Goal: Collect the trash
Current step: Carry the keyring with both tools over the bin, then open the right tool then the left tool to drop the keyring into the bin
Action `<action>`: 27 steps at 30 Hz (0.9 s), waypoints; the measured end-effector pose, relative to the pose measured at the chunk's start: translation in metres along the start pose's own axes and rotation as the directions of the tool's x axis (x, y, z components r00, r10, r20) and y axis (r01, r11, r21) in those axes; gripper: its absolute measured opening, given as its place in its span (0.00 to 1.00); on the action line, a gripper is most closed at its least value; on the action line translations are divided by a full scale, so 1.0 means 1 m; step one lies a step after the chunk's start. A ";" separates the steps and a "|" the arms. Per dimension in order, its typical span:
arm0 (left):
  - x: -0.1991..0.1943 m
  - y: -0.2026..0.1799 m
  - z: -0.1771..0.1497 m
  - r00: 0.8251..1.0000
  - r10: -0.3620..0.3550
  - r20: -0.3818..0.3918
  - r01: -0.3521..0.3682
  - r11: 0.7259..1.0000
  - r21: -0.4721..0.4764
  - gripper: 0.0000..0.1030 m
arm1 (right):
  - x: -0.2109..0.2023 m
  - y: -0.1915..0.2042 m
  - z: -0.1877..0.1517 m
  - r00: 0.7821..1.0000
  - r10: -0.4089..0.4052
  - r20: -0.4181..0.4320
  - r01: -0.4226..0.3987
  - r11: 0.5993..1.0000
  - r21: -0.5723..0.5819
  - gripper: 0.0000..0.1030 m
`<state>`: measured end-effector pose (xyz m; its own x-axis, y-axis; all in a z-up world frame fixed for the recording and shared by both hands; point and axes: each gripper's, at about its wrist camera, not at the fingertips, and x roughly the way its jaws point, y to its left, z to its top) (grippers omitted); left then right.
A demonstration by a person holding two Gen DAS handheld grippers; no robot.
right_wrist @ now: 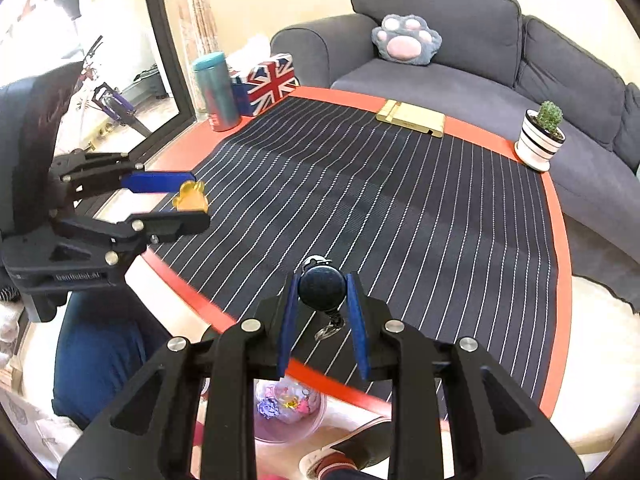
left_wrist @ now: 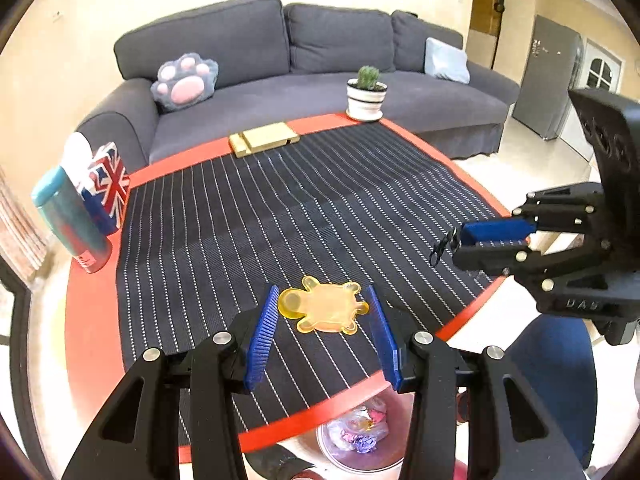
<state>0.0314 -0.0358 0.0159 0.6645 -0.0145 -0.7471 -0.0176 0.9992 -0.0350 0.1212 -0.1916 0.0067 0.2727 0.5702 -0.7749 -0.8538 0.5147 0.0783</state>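
A yellow translucent turtle-shaped toy (left_wrist: 323,309) lies on the striped mat between the fingers of my left gripper (left_wrist: 322,300), which is open around it; it also shows in the right wrist view (right_wrist: 191,197). My right gripper (right_wrist: 323,290) is shut on a black round badge reel (right_wrist: 322,286), its clip hanging below; the reel's tip shows in the left wrist view (left_wrist: 442,247). A clear trash bin (right_wrist: 286,412) with crumpled wrappers stands on the floor below the table's near edge, also in the left wrist view (left_wrist: 360,432).
The red table (left_wrist: 92,320) carries a striped mat, a teal tumbler (left_wrist: 70,220), a Union Jack tissue box (left_wrist: 106,186), a wooden block (left_wrist: 264,138) and a potted cactus (left_wrist: 366,94). A grey sofa (left_wrist: 280,92) stands behind.
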 end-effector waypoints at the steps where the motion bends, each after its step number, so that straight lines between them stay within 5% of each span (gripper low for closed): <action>1: -0.004 -0.001 -0.002 1.000 -0.004 0.006 0.004 1.000 -0.002 0.43 | -0.004 0.004 -0.004 1.000 0.001 0.007 -0.001 1.000 -0.003 0.24; 12: -0.033 -0.015 -0.040 0.997 -0.055 0.056 0.057 0.998 -0.027 0.43 | -0.033 0.037 -0.047 0.998 0.042 0.047 -0.042 0.999 -0.010 0.24; 27: -0.037 -0.013 -0.086 0.996 -0.088 0.021 0.089 0.994 -0.071 0.43 | -0.008 0.057 -0.093 0.991 0.118 -0.056 -0.117 0.993 0.022 0.24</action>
<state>-0.0573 -0.0510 -0.0136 0.6792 -0.1016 -0.7269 -0.0109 0.9889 -0.1483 0.0289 -0.2262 -0.0407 0.1447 0.5903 -0.7941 -0.8697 0.4587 0.1825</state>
